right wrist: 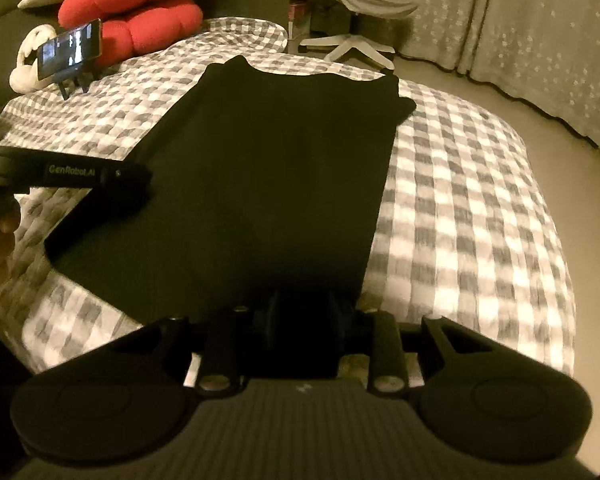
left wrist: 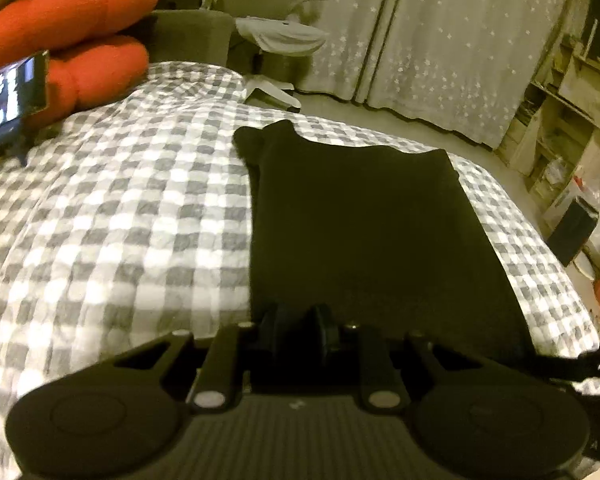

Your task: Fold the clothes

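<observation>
Black garment (right wrist: 268, 184) flat on checked bedspread (right wrist: 460, 208), left gripper (left wrist: 300, 330) and right gripper (right wrist: 300, 320) at its six o'clock hem, whether either clamps it unclear, red cushion (right wrist: 136, 12) at eleven o'clock

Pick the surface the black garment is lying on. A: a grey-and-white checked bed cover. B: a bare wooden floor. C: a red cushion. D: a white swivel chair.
A: the black garment lies spread flat on the grey-and-white checked bed cover, with checks showing on both sides of it.
</observation>
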Demonstrator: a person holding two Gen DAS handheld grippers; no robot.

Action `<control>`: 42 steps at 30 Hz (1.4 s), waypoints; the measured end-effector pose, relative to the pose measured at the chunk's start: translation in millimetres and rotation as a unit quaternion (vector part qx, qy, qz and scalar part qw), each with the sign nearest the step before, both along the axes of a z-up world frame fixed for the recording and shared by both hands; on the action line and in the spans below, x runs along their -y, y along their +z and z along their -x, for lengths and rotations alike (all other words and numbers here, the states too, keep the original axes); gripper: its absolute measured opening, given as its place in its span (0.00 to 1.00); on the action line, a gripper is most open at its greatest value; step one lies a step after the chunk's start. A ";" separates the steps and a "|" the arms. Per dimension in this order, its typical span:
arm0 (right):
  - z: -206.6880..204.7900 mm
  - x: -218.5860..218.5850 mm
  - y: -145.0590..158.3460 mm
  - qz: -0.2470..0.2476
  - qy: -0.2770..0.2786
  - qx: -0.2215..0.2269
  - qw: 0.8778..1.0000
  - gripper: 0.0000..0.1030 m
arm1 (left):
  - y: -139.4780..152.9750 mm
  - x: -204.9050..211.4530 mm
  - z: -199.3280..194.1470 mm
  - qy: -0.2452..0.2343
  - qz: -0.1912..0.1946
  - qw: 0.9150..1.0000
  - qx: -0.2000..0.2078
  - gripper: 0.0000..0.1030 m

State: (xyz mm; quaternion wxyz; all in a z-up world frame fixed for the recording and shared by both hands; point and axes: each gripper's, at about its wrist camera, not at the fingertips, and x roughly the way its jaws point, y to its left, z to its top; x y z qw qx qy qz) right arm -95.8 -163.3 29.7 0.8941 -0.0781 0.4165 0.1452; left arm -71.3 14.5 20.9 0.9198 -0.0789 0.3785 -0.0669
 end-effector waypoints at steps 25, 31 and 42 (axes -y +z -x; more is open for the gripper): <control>32.6 30.8 -2.5 -0.039 -0.017 -0.016 0.999 0.24 | -4.6 -15.1 64.1 -0.009 0.008 0.999 -0.037 0.21; 35.7 34.4 -0.9 -0.045 -0.018 -0.016 0.999 0.19 | -5.0 -13.2 68.7 -0.011 -0.018 0.999 -0.032 0.21; 28.6 27.2 -5.3 -0.031 -0.004 -0.014 0.999 0.18 | -5.1 -7.9 70.0 -0.013 -0.039 0.999 -0.031 0.21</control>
